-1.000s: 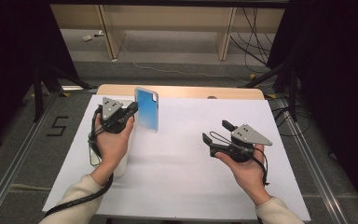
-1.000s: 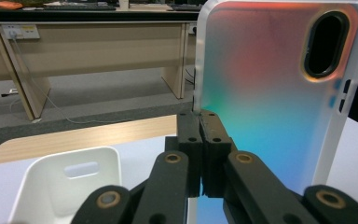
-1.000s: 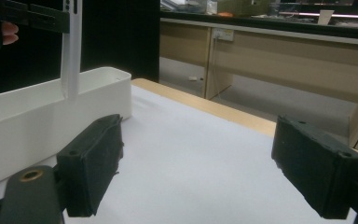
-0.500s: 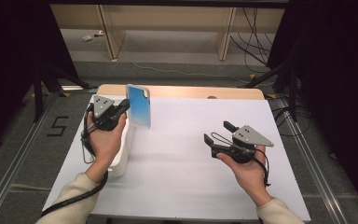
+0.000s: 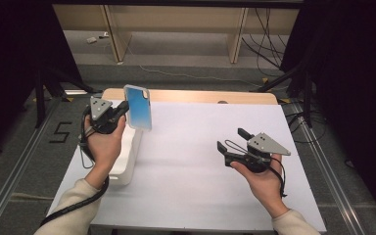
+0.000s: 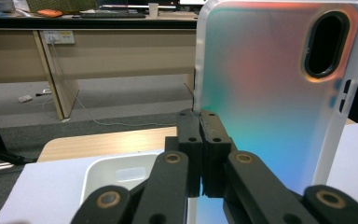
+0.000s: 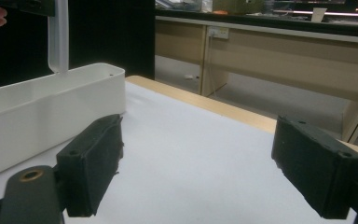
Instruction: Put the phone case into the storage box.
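Near the table's [image 5: 186,196] left edge we see a white tray [image 5: 127,161]. Above its far end, the left gripper [image 5: 122,108] has its jaws clamped on one edge of the phone case [image 5: 138,106], which stands upright in the air. Toward the right edge, the right gripper [image 5: 231,139] hovers with jaws apart, holding nothing.

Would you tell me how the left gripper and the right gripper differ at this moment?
The left gripper is shut on the edge of a phone case, held upright over the white tray; the right gripper stands open with nothing between its jaws. The left gripper is raised at the table's left edge, while the right gripper hangs low over the bare white table. Both are black, hand-held, with a grey plate on top.
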